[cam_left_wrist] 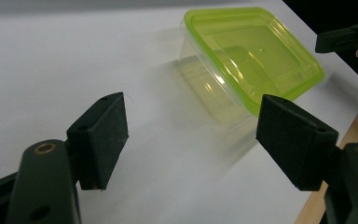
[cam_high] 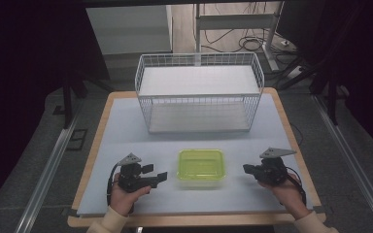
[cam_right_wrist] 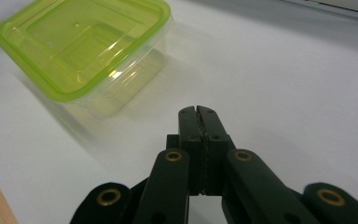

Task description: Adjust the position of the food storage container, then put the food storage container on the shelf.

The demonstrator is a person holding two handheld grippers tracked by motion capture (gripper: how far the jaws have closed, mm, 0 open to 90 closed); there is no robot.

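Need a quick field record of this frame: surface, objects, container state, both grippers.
surface: white table top with wooden edge
container: clear tub with green lid, lid on, centre front, between the grippers
basket: white wire basket, behind the tub, looks empty
left gripper: open, holding nothing, left of tub
right gripper: shut, holding nothing, right of tub
contact: neither gripper touches the tub

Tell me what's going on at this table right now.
A person holds a gripper in each hand, either side of a lidded green container on the table. The left gripper is open and the right gripper is shut; neither touches the container. A white wire basket stands empty behind it.
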